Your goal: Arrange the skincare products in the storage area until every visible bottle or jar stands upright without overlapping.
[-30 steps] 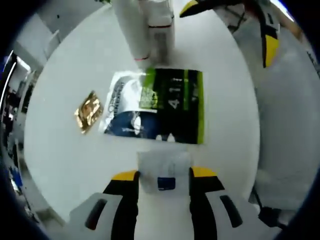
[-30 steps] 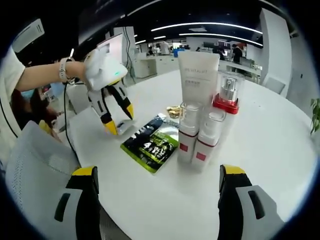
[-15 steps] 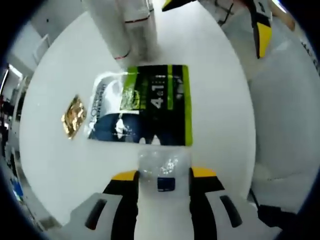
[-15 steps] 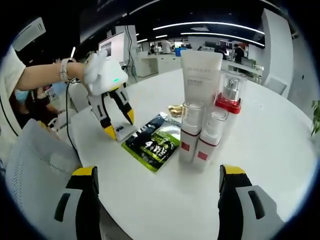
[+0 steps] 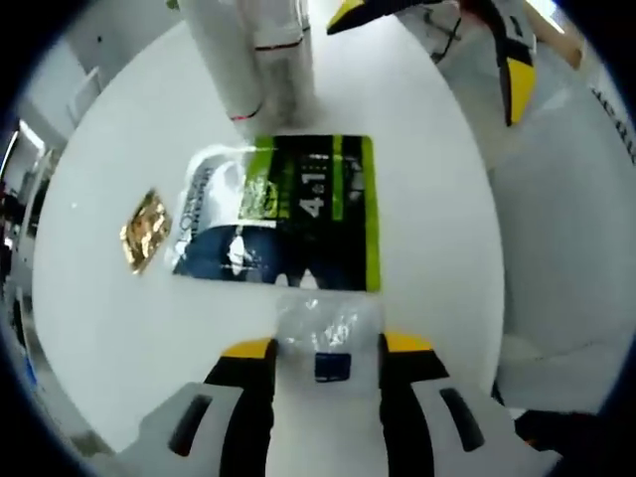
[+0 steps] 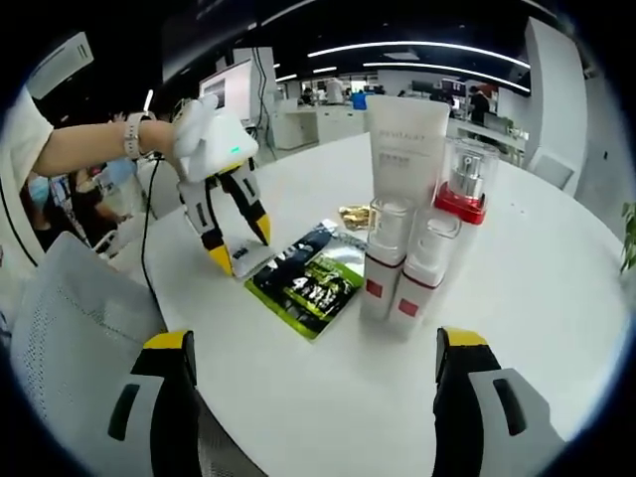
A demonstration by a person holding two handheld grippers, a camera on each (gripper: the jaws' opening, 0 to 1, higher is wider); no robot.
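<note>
Skincare products, left gripper view first: a small clear sample sachet (image 5: pixel 326 328) with a dark blue label sits between the left gripper (image 5: pixel 326 350) jaws, which are closed on it, yellow tips on either side. Sachet looks thin, soft, crinkly film, very light and probably slippery; the grip is at its near edge, which seems right since the body would buckle. Just beyond it lies a green-and-black flat packet (image 5: pixel 318 209) overlapping a white-and-navy packet (image 5: pixel 219 224), both flat on the round white table (image 5: pixel 427 219). A gold foil sachet (image 5: pixel 145 231) lies apart to the side. Bases of two white bottles (image 5: pixel 253 50) stand at the far edge of the packets. The right gripper's yellow tips (image 5: pixel 437 40) show at the top, spread.

Right gripper view: the right gripper (image 6: pixel 313 348) jaws are wide apart with nothing between them, hovering low over the table edge. The standing group is central: a tall white tube (image 6: pixel 407 139) on its cap, a clear pump bottle with red collar (image 6: pixel 459 194), and two small white bottles with red bands (image 6: pixel 397 268) in front, all upright, close together. These look rigid plastic, light, top-heavy; best gripped mid-body. The green packet (image 6: pixel 313 283) lies flat beside them. A person's bare forearm with wristband (image 6: pixel 94 147) holds the left gripper (image 6: pixel 234 248) angled steeply down, tips at the table by the packets' far corner, pinching the sachet.
</note>
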